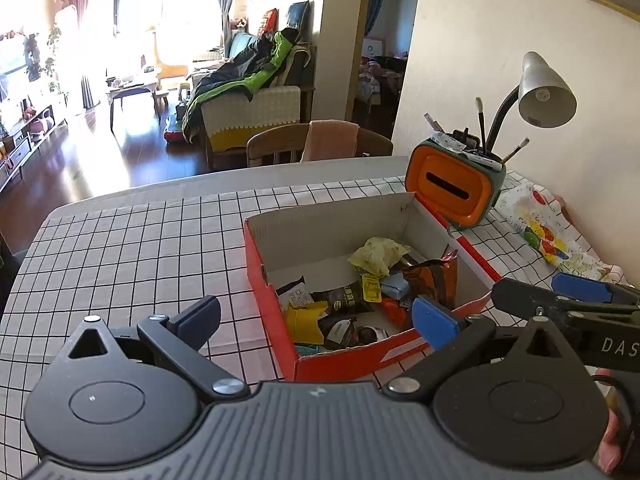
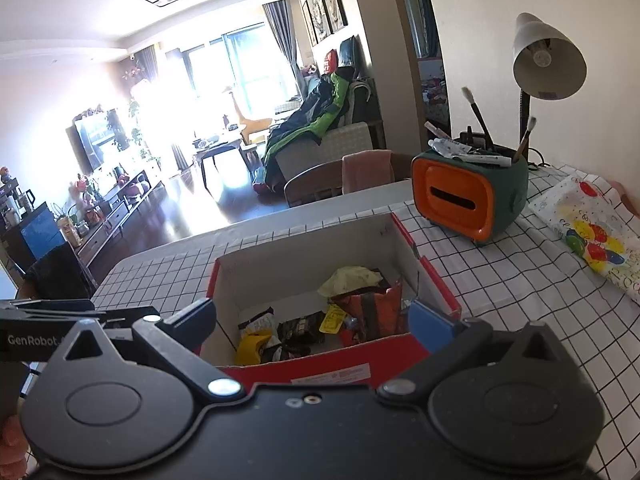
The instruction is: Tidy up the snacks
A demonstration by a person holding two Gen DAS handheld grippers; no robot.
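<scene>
Both the left claw (image 1: 316, 316) and right claw (image 2: 312, 320) gape wide, holding nothing, poised at the near rim of the red shoebox (image 1: 340, 364) on the checked worktop (image 1: 140, 248). The snack packets (image 1: 352, 300) lie jumbled inside; best to descend on one loose wrapper, clear of the walls.

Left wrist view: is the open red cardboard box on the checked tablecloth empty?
No, the red cardboard box holds several snack packets, among them a crumpled pale yellow wrapper and a yellow packet.
</scene>
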